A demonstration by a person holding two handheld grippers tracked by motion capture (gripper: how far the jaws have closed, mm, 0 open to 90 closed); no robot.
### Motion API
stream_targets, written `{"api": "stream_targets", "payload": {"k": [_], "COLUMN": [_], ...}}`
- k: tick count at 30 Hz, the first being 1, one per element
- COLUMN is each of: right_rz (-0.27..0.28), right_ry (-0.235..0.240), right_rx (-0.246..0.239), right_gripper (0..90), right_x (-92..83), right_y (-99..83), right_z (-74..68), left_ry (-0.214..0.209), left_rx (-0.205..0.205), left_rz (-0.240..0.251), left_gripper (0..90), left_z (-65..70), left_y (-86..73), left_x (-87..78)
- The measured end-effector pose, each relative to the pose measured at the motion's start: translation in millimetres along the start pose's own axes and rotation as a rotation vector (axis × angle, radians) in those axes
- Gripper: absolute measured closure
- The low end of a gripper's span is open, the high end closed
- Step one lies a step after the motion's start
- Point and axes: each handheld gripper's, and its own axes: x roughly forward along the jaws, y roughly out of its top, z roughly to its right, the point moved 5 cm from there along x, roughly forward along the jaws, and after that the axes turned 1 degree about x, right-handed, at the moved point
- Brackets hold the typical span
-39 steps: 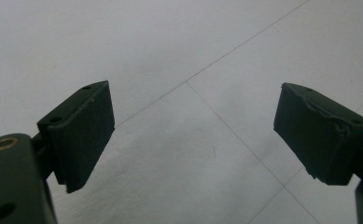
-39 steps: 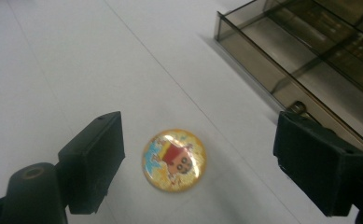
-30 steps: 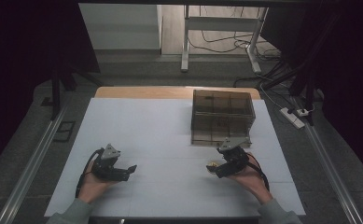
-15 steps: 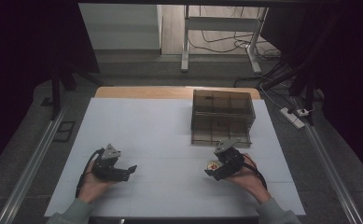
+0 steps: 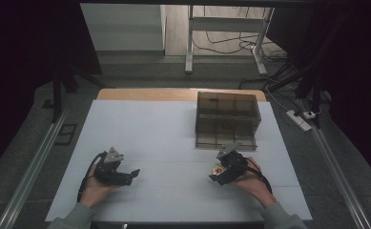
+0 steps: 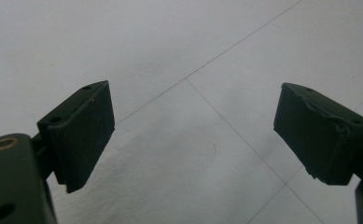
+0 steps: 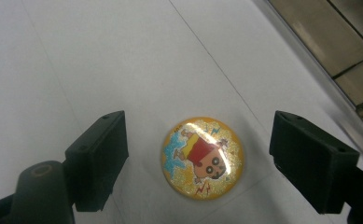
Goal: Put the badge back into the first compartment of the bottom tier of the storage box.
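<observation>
The round badge (image 7: 202, 157) lies flat on the white table (image 7: 76, 56), in the lower middle of the right gripper view, between the 2 black jaws of the right gripper (image 7: 198, 158). The jaws have just been closing, but they stand apart and neither pad touches the badge yet — there is a clear gap on both sides. In the high view the badge (image 5: 217, 169) is in the lower right part of the frame, just beside the gripper tip (image 5: 220, 175) and in front of the smoked plastic organiser box (image 5: 227, 119).

The badge looks like a small tin button: domed, glossy, with a glitter cartoon print. I judge it light and stiff, not fragile, but its shiny curved top is slippery, and it sits very low on the table. The best place to take hold is the thin rim, at 2 opposite points across its widest line, with the pads brought down close to the table surface. If the pads meet the dome higher up, the badge may squirt out or tip.

The left gripper (image 6: 193, 135) is wide apart with nothing between its jaws — in the high view it rests at lower left (image 5: 126, 175).
</observation>
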Motion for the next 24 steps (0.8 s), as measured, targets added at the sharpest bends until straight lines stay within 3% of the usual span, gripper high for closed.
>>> {"api": "stream_targets", "payload": {"k": [8,15,24], "right_rz": [-0.031,-0.06,-0.093], "right_ry": [-0.016,-0.002,-0.013], "right_rx": [-0.006,0.006,0.019], "right_gripper": [22.6,26.8,39.4], "right_x": [3.4,6.6,4.2], "right_y": [-1.2,-3.1,-1.7], "right_z": [0.5,2.2,1.9], "left_ry": [0.0,0.0,-0.001], "left_rx": [-0.001,-0.005,-0.005], "left_rz": [-0.001,0.0,0.001], "left_gripper": [12.9,12.8,12.8], "left_z": [-0.1,0.0,0.0], "left_y": [-0.1,-0.2,-0.4], "left_x": [0.2,0.1,0.1]}}
